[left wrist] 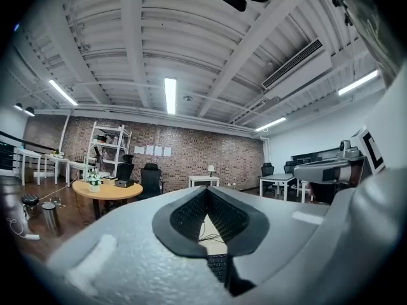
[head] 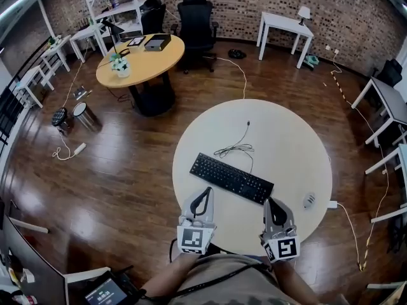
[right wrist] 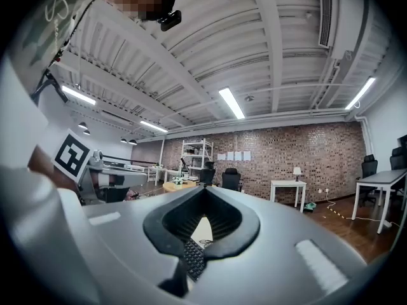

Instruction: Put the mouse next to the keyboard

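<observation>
A black keyboard (head: 232,178) lies slantwise in the middle of the round white table (head: 299,138), with its coiled cable (head: 236,149) behind it. A small pale mouse (head: 309,200) rests near the table's right edge, to the right of the keyboard. My left gripper (head: 204,193) hovers at the near edge, just short of the keyboard's left half, jaws shut and empty. My right gripper (head: 274,203) sits by the keyboard's right end, left of the mouse, also shut with nothing held. In the left gripper view the keyboard (left wrist: 218,267) shows through the gap under the shut left gripper (left wrist: 206,194). The right gripper view shows the keyboard (right wrist: 193,257) the same way below the right gripper (right wrist: 203,194).
A white plug block (head: 332,204) sits at the table's right rim with a cord to the floor. Beyond stand a round wooden table (head: 152,61), a black office chair (head: 196,19), a white desk (head: 286,25), a metal bin (head: 85,116) and shelving (head: 114,2).
</observation>
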The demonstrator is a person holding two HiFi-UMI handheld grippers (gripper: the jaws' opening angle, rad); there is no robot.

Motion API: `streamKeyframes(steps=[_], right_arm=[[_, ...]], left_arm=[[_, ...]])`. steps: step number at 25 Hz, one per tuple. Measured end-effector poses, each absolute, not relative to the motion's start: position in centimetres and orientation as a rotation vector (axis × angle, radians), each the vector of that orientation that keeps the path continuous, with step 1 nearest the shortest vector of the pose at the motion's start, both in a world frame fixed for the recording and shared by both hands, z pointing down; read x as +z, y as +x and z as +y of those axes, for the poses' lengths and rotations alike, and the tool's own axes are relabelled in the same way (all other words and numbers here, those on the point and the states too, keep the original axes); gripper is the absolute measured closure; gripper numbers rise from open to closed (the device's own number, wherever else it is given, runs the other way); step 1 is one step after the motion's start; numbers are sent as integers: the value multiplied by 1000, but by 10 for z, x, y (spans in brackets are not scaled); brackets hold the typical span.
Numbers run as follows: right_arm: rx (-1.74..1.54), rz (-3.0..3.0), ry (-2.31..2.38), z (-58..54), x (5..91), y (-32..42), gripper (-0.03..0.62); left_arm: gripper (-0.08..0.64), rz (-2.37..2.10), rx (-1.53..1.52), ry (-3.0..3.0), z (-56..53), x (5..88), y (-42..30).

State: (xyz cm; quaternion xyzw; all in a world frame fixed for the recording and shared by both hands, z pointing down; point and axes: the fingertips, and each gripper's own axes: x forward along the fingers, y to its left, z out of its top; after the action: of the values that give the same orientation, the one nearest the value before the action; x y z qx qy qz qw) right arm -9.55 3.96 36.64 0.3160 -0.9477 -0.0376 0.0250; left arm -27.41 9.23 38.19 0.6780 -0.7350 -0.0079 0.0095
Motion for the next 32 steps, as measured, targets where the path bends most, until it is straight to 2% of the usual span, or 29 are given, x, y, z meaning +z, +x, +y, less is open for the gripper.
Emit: streamKeyframes(steps=[23, 32], right_arm=[[-153, -2762, 1063, 86, 355, -96, 588], [-182, -2816, 1066, 131, 350, -49, 588]], left_arm=[[560, -2203, -185, 2011, 139, 414, -314], [560, -2242, -122, 2088, 169, 386, -266]])
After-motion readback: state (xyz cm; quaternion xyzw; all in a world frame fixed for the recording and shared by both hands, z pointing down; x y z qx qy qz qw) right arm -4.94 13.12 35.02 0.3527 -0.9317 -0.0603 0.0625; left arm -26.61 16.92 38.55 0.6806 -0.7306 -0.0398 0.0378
